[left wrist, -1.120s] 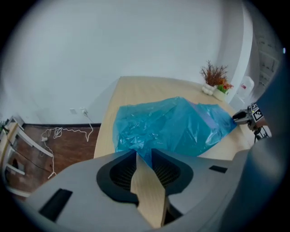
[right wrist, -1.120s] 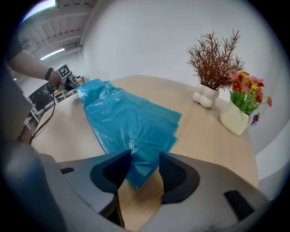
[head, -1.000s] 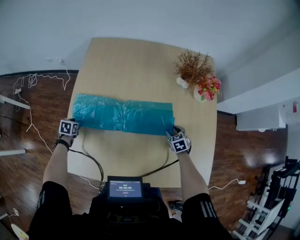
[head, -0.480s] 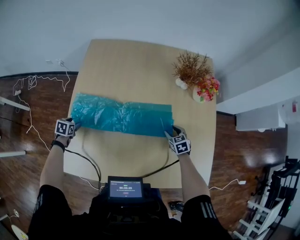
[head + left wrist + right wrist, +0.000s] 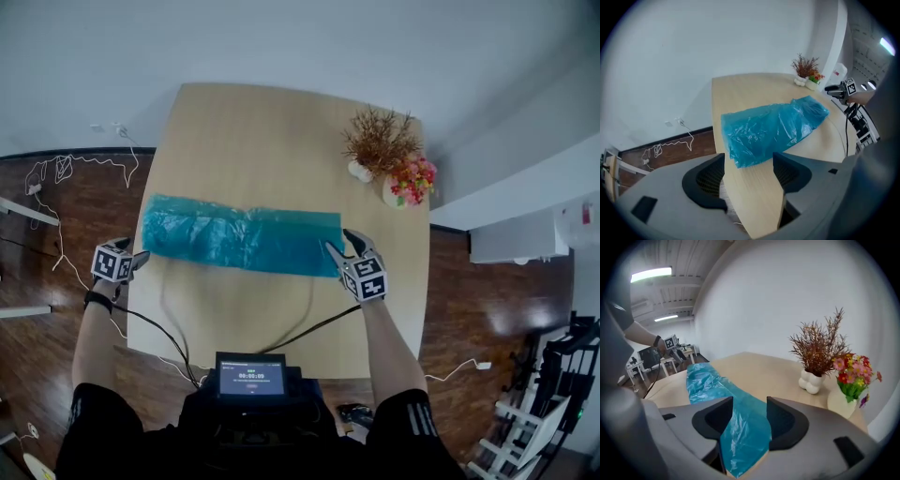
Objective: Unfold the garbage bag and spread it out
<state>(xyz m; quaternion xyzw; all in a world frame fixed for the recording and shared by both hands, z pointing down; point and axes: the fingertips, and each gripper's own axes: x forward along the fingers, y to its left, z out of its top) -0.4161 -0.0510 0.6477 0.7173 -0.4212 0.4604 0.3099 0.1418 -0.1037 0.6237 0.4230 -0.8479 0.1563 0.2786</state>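
The blue garbage bag point(image 5: 239, 234) lies stretched out as a long strip across the wooden table point(image 5: 272, 131). My left gripper point(image 5: 137, 259) hangs just off the table's left edge, clear of the bag's left end point(image 5: 773, 129). Its jaws are opening, and only the table edge shows between them. My right gripper point(image 5: 339, 242) hovers over the bag's right end point(image 5: 740, 427). Its jaws are opening too. The bag shows between them on the table, but the pads do not press on it.
A dried plant in a white vase point(image 5: 375, 141) and a pot of flowers point(image 5: 408, 183) stand at the table's far right. A black cable point(image 5: 309, 323) runs over the table's near part. A screen device point(image 5: 251, 375) sits at my chest. White cables point(image 5: 56, 169) lie on the floor at the left.
My left gripper let go of the bag's left end and drew back leftward off the table. My right gripper rose a little at the right end. The bag lies flatter.
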